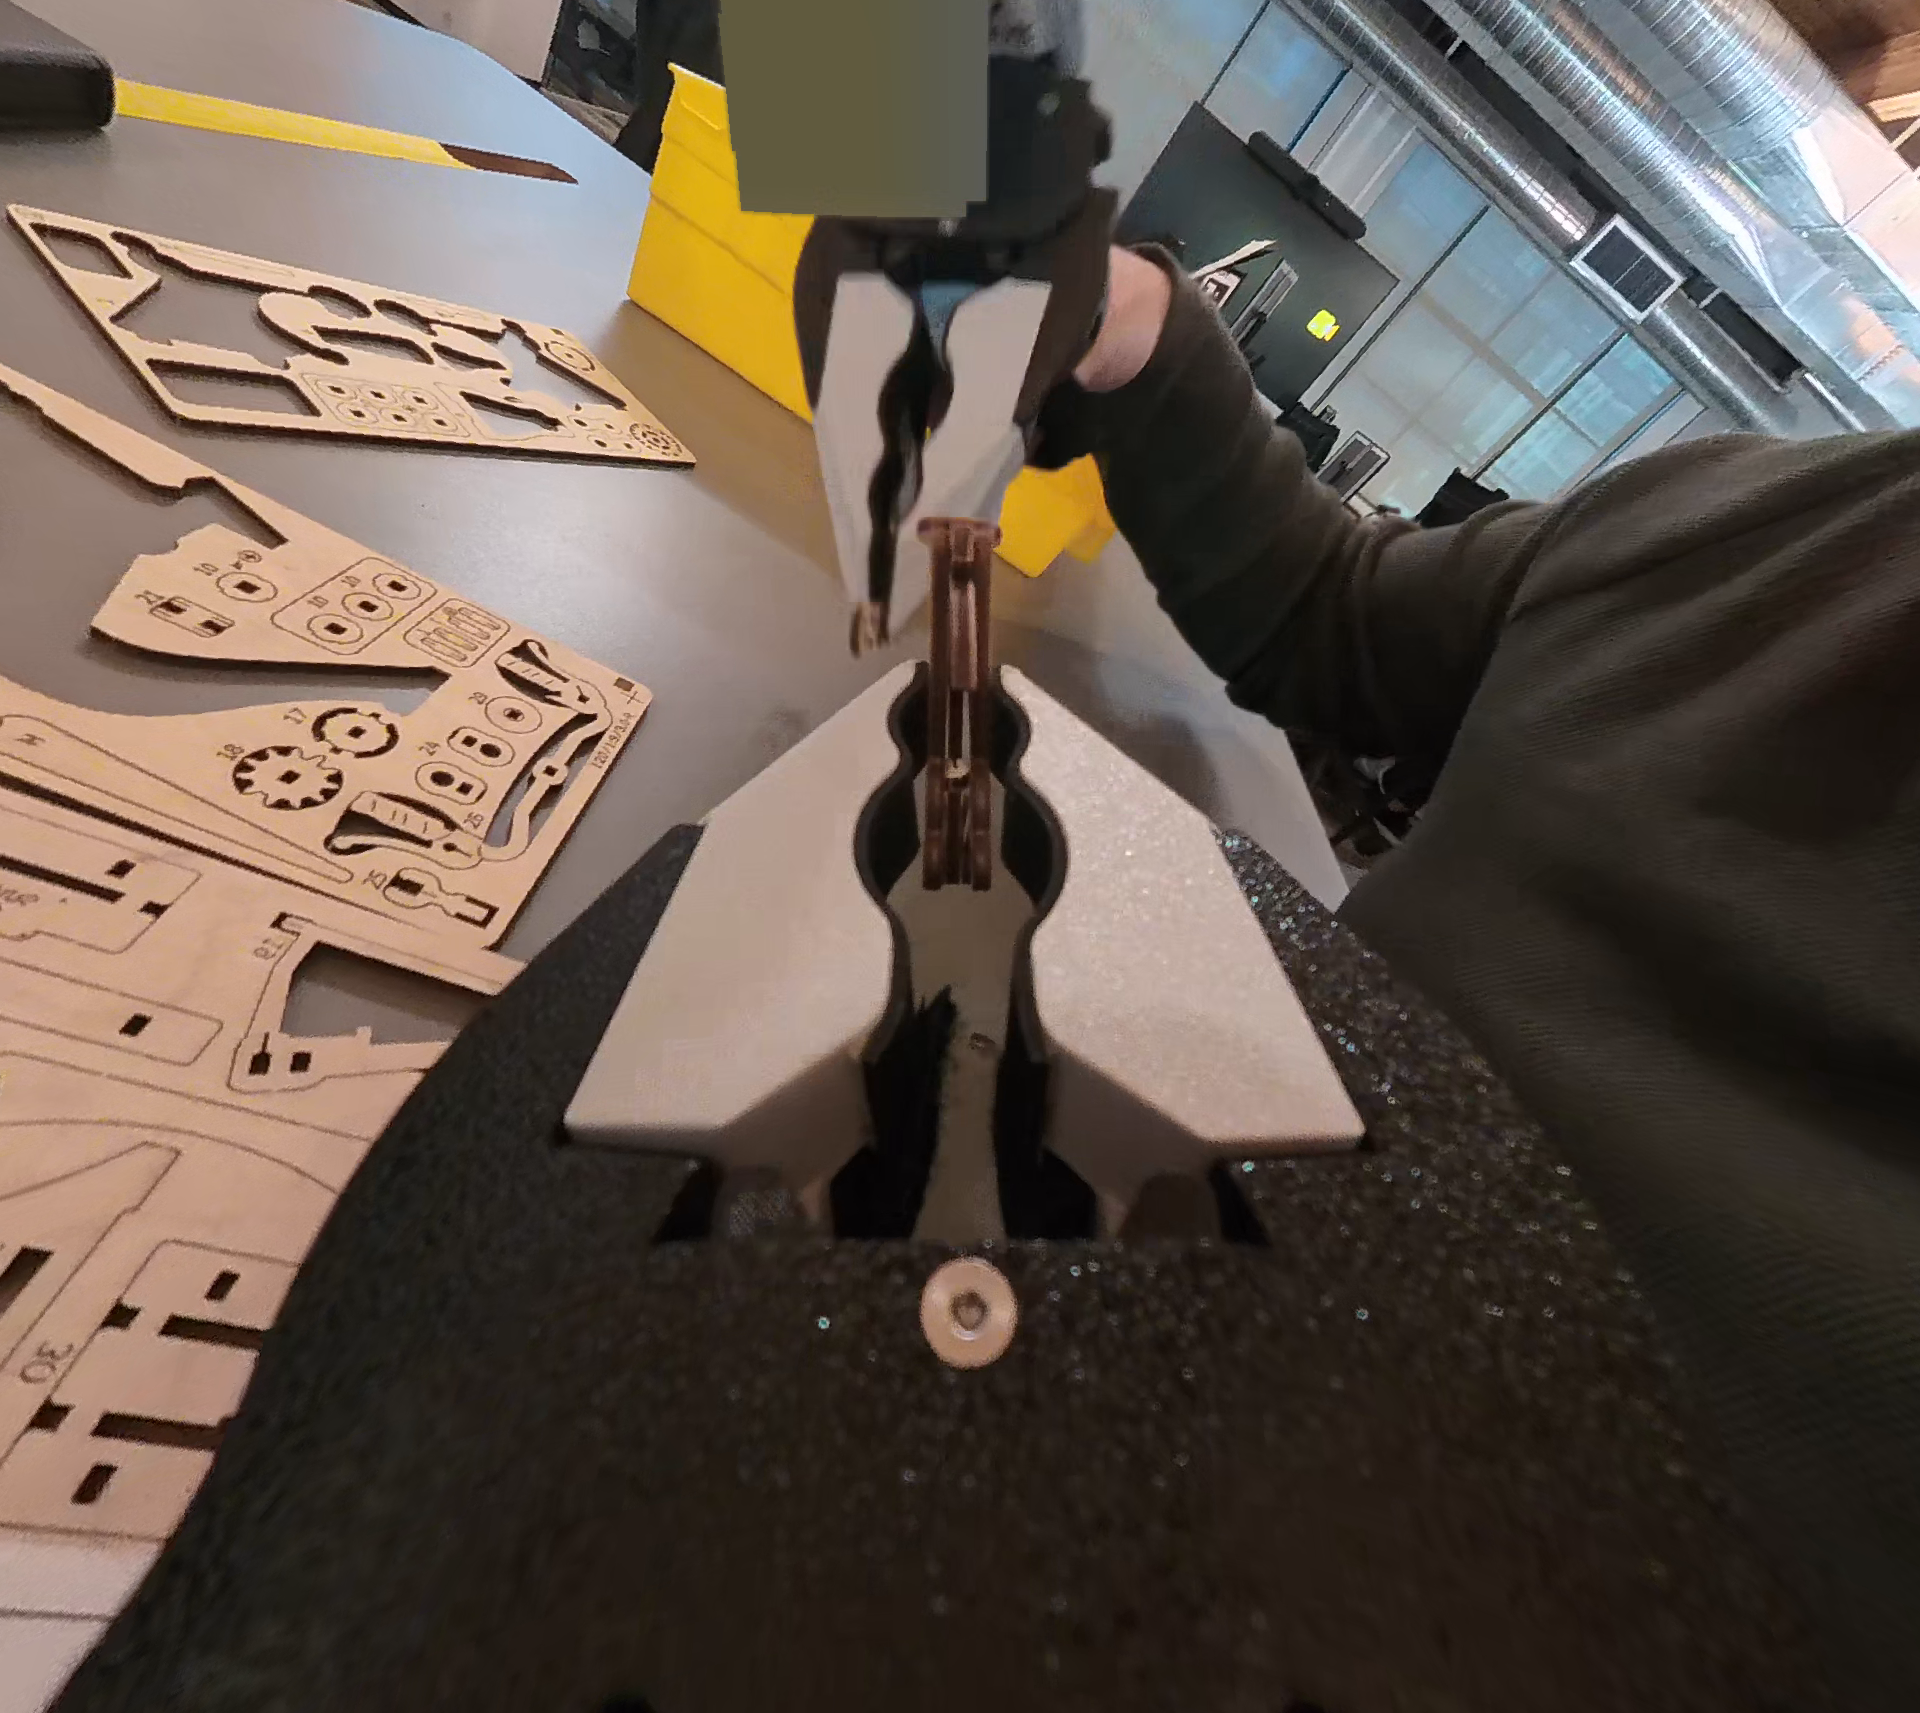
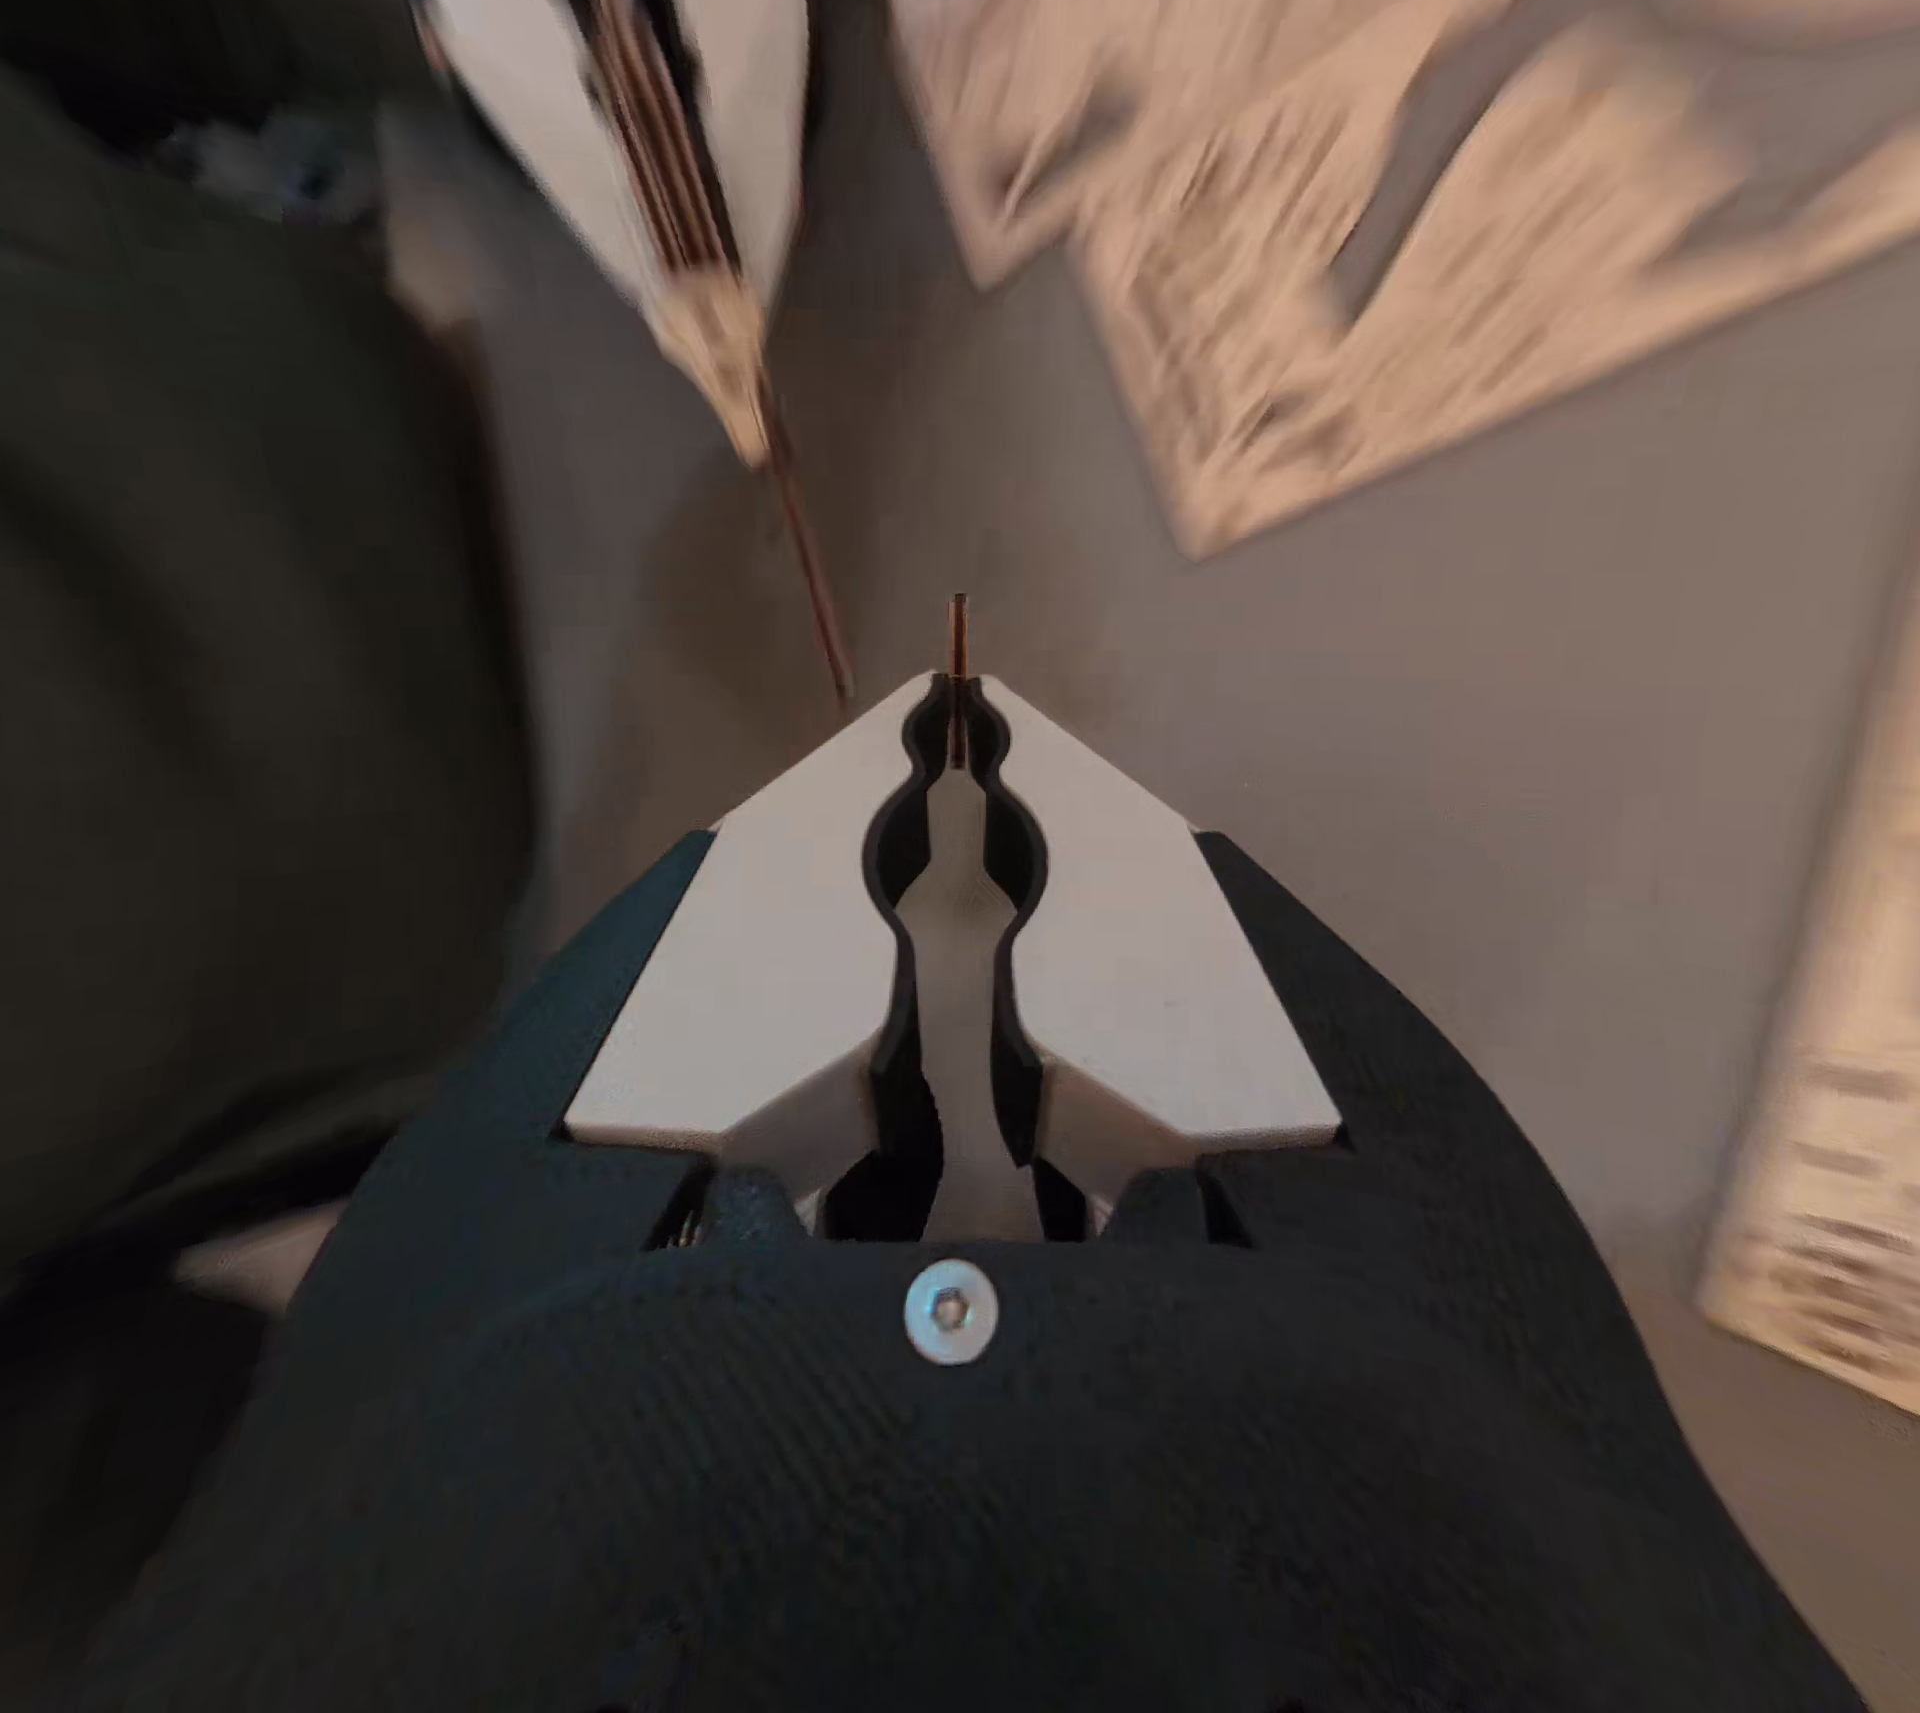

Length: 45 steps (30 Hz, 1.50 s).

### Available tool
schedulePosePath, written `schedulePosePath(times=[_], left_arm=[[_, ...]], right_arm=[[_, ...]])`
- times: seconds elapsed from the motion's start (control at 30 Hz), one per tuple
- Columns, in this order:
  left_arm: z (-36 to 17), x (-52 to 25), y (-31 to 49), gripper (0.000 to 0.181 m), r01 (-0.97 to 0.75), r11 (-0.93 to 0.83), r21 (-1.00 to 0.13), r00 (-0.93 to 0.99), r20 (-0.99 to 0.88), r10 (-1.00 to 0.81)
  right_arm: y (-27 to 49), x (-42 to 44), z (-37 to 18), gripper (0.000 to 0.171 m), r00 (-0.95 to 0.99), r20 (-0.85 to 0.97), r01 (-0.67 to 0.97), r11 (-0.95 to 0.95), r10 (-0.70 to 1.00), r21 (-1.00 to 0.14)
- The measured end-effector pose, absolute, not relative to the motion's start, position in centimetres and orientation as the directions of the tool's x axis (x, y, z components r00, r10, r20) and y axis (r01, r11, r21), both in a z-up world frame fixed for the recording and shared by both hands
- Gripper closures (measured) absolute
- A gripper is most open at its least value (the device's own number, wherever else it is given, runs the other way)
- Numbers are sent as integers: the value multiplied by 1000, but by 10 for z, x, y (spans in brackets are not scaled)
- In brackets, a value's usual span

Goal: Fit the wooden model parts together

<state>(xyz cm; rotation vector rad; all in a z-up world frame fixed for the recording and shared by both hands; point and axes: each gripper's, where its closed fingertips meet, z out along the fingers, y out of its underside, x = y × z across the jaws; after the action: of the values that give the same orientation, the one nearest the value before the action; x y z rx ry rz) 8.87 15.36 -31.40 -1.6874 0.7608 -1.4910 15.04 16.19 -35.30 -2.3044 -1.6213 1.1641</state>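
Daylight from the windows (image 1: 1475,229) lit the left wrist view sharply, with curved wide-angle edges. The right wrist view was dimmer, its wooden sheets (image 2: 1351,157) smeared by motion blur.

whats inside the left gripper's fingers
The left gripper is clamped on a dark brown wooden part, seen edge-on and sticking out past the tips. Its flat faces are hidden by the fingers.

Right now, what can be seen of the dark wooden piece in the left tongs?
The dark piece is a thin brown stack of flat, laser-cut-looking wooden layers, seen edge-on. The left tongs are shut on its lower part; its top juts past their tips, over the grey table. The right tongs sit close beside its top; contact is unclear.
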Motion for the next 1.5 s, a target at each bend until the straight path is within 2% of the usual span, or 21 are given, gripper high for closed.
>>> schedulePosePath(times=[0.07, 0.17, 0.3, 0.57, 0.63, 0.7, 0.73, 0.8, 0.87, 0.93, 1.0, 1.07, 1.17, 1.27, 1.33, 1.43, 1.5], left_arm=[[-312, 88, 152, 175, 49, -545, -837, 142, 546, -826], [-308, 87, 149, 175, 59, -542, -838, 137, 545, -827], [-303, 87, 144, 175, 64, -532, -844, 134, 536, -834], [-301, 89, 141, 175, 68, -536, -841, 125, 540, -832], [-298, 87, 144, 175, 90, -543, -835, 129, 550, -825], [-293, 84, 147, 175, 138, -573, -808, 116, 587, -801], [-290, 84, 149, 175, 170, -593, -787, 103, 613, -784], [-283, 85, 154, 175, 226, -634, -740, 72, 662, -746], [-278, 88, 156, 175, 267, -677, -686, 38, 709, -704], [-271, 91, 157, 176, 310, -728, -612, -15, 762, -647], [-266, 94, 157, 176, 344, -772, -534, -71, 805, -589], [-264, 97, 157, 176, 362, -806, -468, -119, 835, -538], [-263, 106, 152, 176, 361, -848, -389, -178, 863, -472], [-266, 116, 144, 176, 341, -883, -324, -224, 884, -411], [-269, 122, 140, 176, 324, -897, -300, -237, 892, -384], [-276, 131, 134, 176, 280, -921, -271, -252, 905, -343], [-276, 134, 133, 175, 276, -933, -232, -292, 904, -311]], right_arm=[[144, 158, -372, 170, 157, -600, 823, -440, 784, -360], [133, 163, -384, 170, 161, -606, 859, -413, 779, -302], [134, 167, -394, 170, 163, -538, 875, -373, 827, -309], [148, 171, -391, 152, 198, -350, 852, -337, 915, -400], [152, 177, -388, 143, 218, -284, 846, -326, 934, -422], [159, 179, -374, 134, 248, -175, 808, -303, 953, -505], [160, 176, -361, 129, 238, -95, 775, -248, 967, -581], [160, 164, -329, 120, 206, 164, 677, -19, 965, -736], [147, 150, -290, 110, 186, 480, 536, 320, 858, -781], [124, 140, -268, 107, 177, 669, 440, 550, 721, -710], [121, 139, -272, 106, 150, 798, 518, 641, 583, -566], [123, 138, -274, 107, 104, 921, 597, 717, 375, -360], [123, 126, -278, 110, -26, 995, 667, 743, 96, -55], [125, 120, -287, 127, -159, 980, 680, 707, -117, 195], [124, 121, -292, 140, -190, 968, 676, 692, -166, 252], [118, 121, -290, 159, -165, 966, 666, 700, -197, 257], [117, 123, -288, 163, -157, 968, 667, 701, -198, 252]])
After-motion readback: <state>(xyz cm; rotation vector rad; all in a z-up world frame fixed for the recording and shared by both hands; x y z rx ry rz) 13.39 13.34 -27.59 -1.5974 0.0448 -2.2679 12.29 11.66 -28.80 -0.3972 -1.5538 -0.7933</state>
